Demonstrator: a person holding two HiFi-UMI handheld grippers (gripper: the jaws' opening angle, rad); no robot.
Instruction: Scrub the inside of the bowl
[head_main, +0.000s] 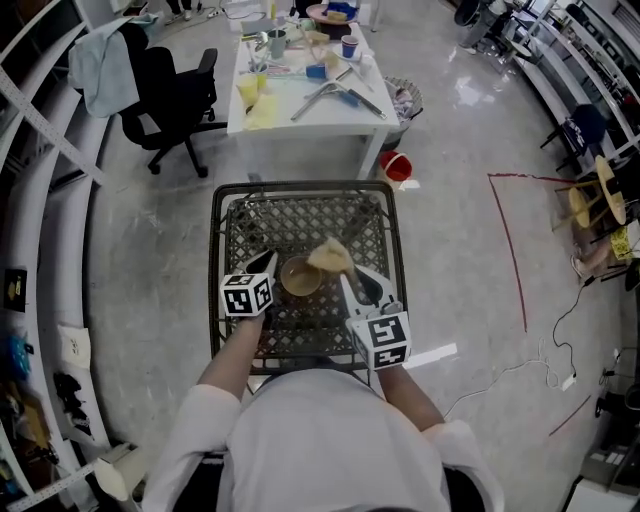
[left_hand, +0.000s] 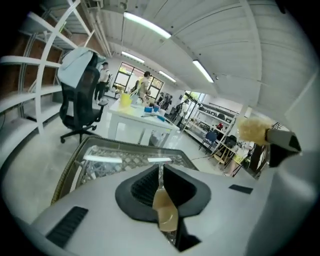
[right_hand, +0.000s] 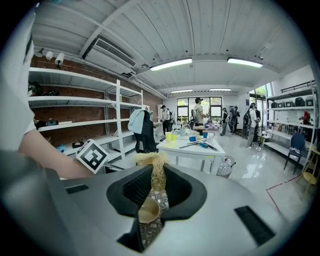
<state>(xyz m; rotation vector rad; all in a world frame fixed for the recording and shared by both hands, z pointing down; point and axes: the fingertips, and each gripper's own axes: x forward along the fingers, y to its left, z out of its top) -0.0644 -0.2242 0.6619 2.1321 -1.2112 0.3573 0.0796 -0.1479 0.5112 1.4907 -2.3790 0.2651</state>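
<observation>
The bowl (head_main: 299, 277), tan and round with its mouth up, is at the middle of the black mesh table (head_main: 300, 187), just in front of the person. The left gripper (head_main: 268, 263) comes at it from the bowl's 9 o'clock. In the left gripper view its jaws stand almost together, and the bowl's wall (left_hand: 165, 212) is pinched in the narrow slit between them.

At the bowl's 1 o'clock, overlapping its rim in the head view, is a straw-coloured fibrous scrubber (head_main: 330, 256). It is clamped by the right gripper (head_main: 345, 272), which reaches in from 4 o'clock. In the right gripper view the jaws are closed on the scrubber's strands (right_hand: 157, 175), and its tuft sticks out past the tips. The bowl (right_hand: 148, 210) lies low and to the left, under the jaws. Whether the scrubber touches the bowl cannot be told.

Each gripper's marker cube sits toward the person, the left cube (head_main: 246, 294) at 8 o'clock and the right cube (head_main: 382, 338) at 5 o'clock.

Farther out, a cluttered white table (head_main: 300, 125) stands at 12 o'clock, with a red bucket (head_main: 396, 166) by its right leg. A black office chair (head_main: 170, 95) is at 10 o'clock. A red tape line (head_main: 510, 250) runs along the floor at 3 o'clock.
</observation>
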